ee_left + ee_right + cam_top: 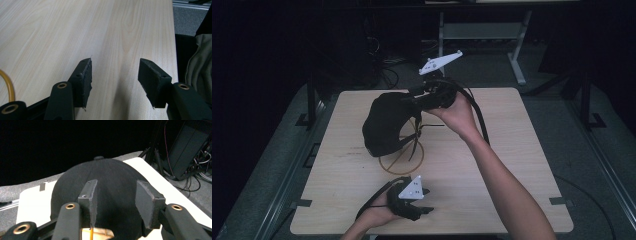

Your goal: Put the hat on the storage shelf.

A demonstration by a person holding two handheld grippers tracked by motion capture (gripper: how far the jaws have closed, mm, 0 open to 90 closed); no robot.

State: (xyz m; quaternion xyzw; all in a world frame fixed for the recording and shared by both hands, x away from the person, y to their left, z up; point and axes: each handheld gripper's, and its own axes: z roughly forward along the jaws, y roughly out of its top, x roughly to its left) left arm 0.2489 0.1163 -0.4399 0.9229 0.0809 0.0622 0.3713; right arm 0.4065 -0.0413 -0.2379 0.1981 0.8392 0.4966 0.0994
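Note:
A black cap (384, 122) sits on a yellow wire stand (402, 161) at the middle of the wooden table (512, 175). My right gripper (408, 100) is at the cap's far right side, held in a hand reaching from the right. In the right gripper view the cap's crown (107, 177) lies just past and between the jaws of that gripper (116, 195), which stand apart and open, and the yellow wire (91, 233) shows below. My left gripper (428, 201) rests near the front edge, open and empty (115, 75) over bare wood.
A yellow wire loop (8, 85) shows at the left gripper view's left edge. A person's clothing (197, 62) lies past the table's edge. A grey table frame (517, 60) and floor cables (387, 75) stand behind the table, with dark equipment (187, 147) beside it.

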